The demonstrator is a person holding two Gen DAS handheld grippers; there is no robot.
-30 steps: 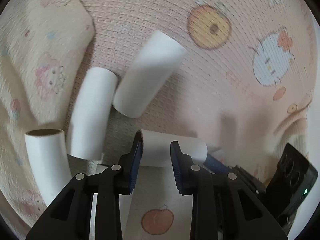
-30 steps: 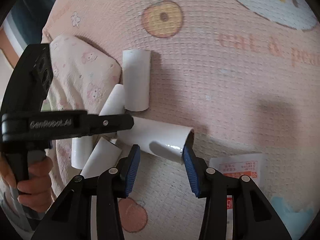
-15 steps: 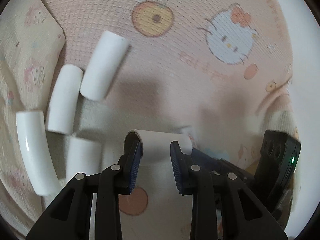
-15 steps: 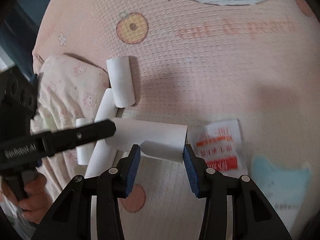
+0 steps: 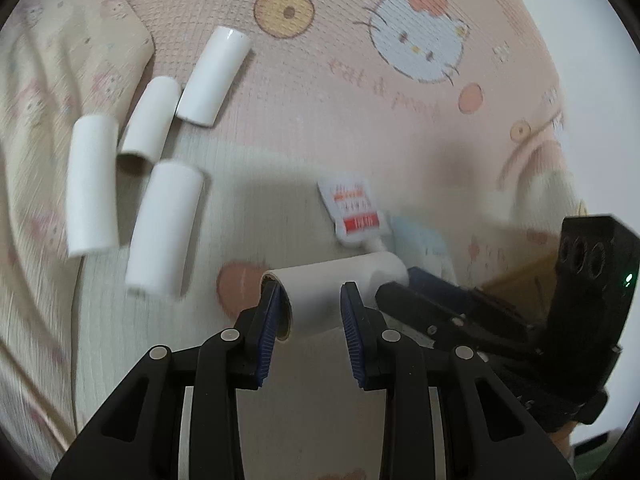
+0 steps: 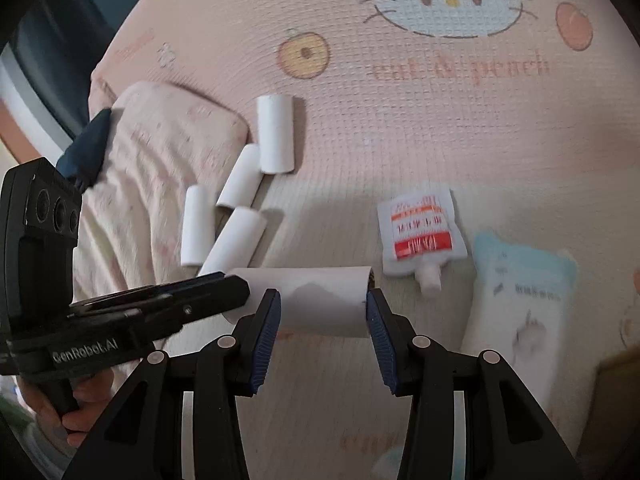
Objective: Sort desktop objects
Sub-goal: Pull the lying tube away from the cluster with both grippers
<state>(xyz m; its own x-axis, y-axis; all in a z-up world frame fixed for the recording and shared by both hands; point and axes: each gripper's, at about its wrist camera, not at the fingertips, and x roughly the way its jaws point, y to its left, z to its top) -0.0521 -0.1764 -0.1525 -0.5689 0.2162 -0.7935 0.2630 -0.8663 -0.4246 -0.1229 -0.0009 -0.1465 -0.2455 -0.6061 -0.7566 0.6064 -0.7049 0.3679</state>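
Both grippers hold one white paper tube (image 5: 320, 292) above the pink cartoon blanket (image 5: 320, 80). My left gripper (image 5: 310, 312) is shut on its left end. My right gripper (image 6: 323, 312) is shut on its right part, the tube (image 6: 316, 300) lying crosswise between the blue pads. Several other white tubes (image 5: 164, 224) lie in a loose group at the left; they also show in the right wrist view (image 6: 236, 208). A white and red spout pouch (image 6: 420, 236) and a pale blue packet (image 6: 520, 300) lie to the right.
A folded cream cloth (image 6: 152, 168) lies at the left beside the tubes. The blanket's edge and a dark floor (image 6: 52, 68) are beyond it. The pouch also shows in the left wrist view (image 5: 356, 212). A brown object (image 6: 616, 400) sits at the far right.
Both grippers have risen and pulled back with the tube held between them. The loose tubes look smaller, and the pouch and blue packet have come into view.
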